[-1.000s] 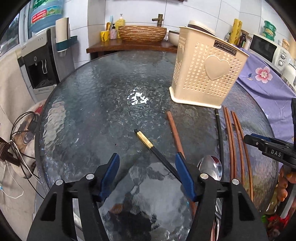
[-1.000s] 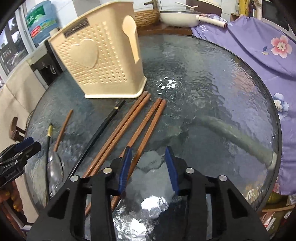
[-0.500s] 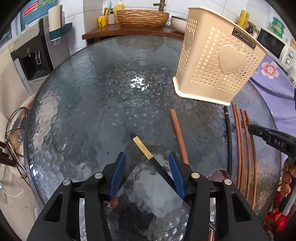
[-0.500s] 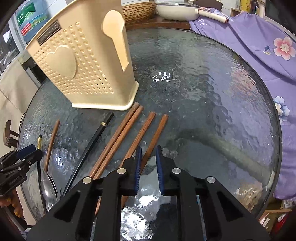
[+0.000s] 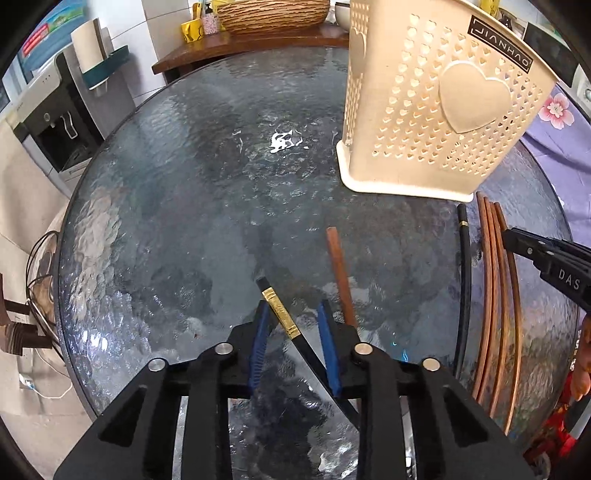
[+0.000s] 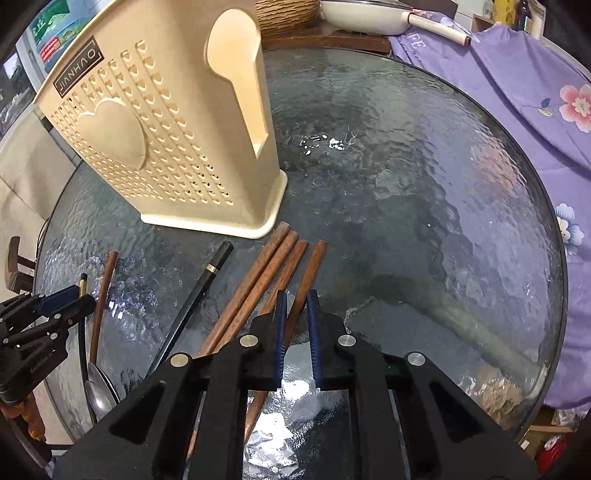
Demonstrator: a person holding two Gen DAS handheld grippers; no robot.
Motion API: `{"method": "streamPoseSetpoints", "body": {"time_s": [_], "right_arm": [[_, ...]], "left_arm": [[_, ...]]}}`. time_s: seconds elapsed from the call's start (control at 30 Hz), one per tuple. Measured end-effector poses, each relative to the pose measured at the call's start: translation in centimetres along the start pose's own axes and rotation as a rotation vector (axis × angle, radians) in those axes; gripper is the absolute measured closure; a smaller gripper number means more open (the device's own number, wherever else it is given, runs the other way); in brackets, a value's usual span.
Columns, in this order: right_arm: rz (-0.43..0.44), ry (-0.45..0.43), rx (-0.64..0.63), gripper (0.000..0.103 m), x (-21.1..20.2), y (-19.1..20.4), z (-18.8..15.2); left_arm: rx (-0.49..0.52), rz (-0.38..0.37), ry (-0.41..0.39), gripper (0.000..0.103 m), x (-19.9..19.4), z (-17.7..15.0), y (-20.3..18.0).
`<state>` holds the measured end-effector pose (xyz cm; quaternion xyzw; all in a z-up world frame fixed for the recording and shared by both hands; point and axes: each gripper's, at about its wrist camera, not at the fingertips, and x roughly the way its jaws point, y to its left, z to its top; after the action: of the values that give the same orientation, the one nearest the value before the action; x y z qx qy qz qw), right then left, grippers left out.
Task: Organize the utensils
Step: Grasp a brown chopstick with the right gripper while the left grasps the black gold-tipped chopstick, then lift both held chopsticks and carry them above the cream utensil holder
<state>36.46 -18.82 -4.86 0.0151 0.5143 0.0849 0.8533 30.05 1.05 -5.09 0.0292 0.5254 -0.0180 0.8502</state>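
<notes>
Glass, round and rippled, the tabletop (image 5: 155,206) carries a cream perforated plastic utensil holder (image 5: 436,110) toward its far edge. Near its front edge, the left gripper (image 5: 291,314) has been narrowing around a black gold-banded chopstick (image 5: 282,317); the right gripper (image 6: 295,306), closing, pinches a brown wooden chopstick (image 6: 310,273).

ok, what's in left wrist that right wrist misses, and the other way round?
Left wrist only: the water dispenser, the yellow mug, and the left gripper with its fingers around the gold-banded black chopstick.

Right wrist only: the white pan, a spoon bowl, and the right gripper with its fingers around a brown chopstick.

Both: the cream utensil holder, the glass table, the plain black chopstick, the purple floral cloth.
</notes>
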Motion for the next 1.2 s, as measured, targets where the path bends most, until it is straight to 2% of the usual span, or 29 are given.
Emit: {"method": "streamPoseSetpoints", "body": {"time_s": [0.2, 0.43, 0.73, 0.87, 0.97, 1.07, 1.2], "right_arm": [[0.013, 0.008, 0.021, 0.092, 0.5, -0.2, 0.4], [0.035, -0.002, 0.027, 0.093, 1.5, -1.6, 1.9], [0.1, -0.056, 0.075, 0.095, 1.0, -3.8, 0.9], [0.087, -0.148, 0.032, 0.096, -1.2, -4.2, 0.6], [0.071, -0.235, -0.014, 0.096, -3.7, -4.1, 0.3], [0.074, -0.294, -0.035, 0.096, -5.5, -4.5, 0.5], [0.113, -0.36, -0.026, 0.096, -8.3, -4.7, 0.0]], "left_arm": [[0.005, 0.009, 0.03, 0.091, 1.0, 2.2, -1.2], [0.011, 0.027, 0.024, 0.093, 1.9, 3.7, -2.0], [-0.037, -0.018, -0.021, 0.095, 1.7, 3.3, -0.9], [-0.057, -0.072, -0.067, 0.096, 0.8, 2.9, 0.2], [-0.029, -0.051, -0.149, 0.096, -1.4, 2.8, 0.4], [-0.015, -0.045, -0.193, 0.096, -3.1, 2.7, 0.5], [-0.05, -0.105, -0.241, 0.096, -5.4, 2.5, 1.7]]}}
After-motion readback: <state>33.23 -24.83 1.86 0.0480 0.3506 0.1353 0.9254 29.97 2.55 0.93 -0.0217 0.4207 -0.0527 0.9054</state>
